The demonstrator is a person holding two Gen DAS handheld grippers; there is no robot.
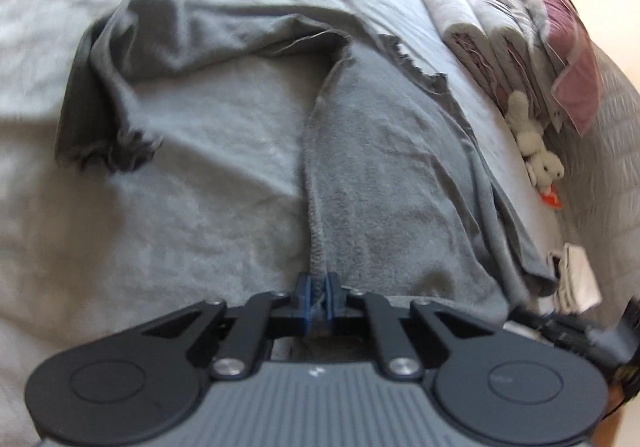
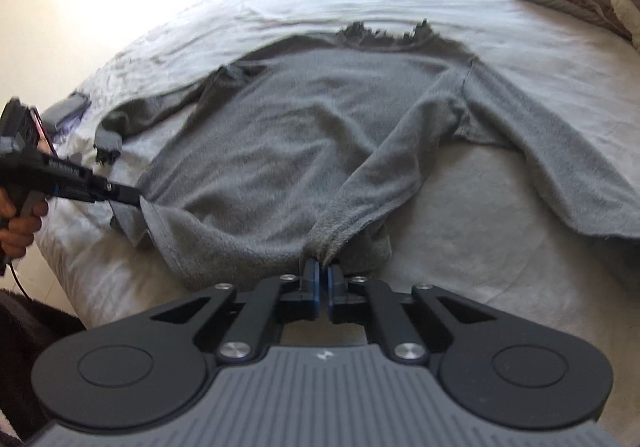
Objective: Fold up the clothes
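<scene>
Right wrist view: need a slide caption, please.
Both grippers, right gripper and left gripper, shut on the hem of a grey sweater on a bed.

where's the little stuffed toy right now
In the left wrist view the stuffed toy lies at the right, on the bed beside the stack of folded bedding.

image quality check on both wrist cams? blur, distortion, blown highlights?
Left wrist view: motion blur throughout, worst on the folded bedding and plush toy; the left tongs, shut on the grey sweater, are sharper. Right wrist view: milder blur, strong fisheye bowing of the bed, floor at upper left blown out; right tongs crisp.
</scene>
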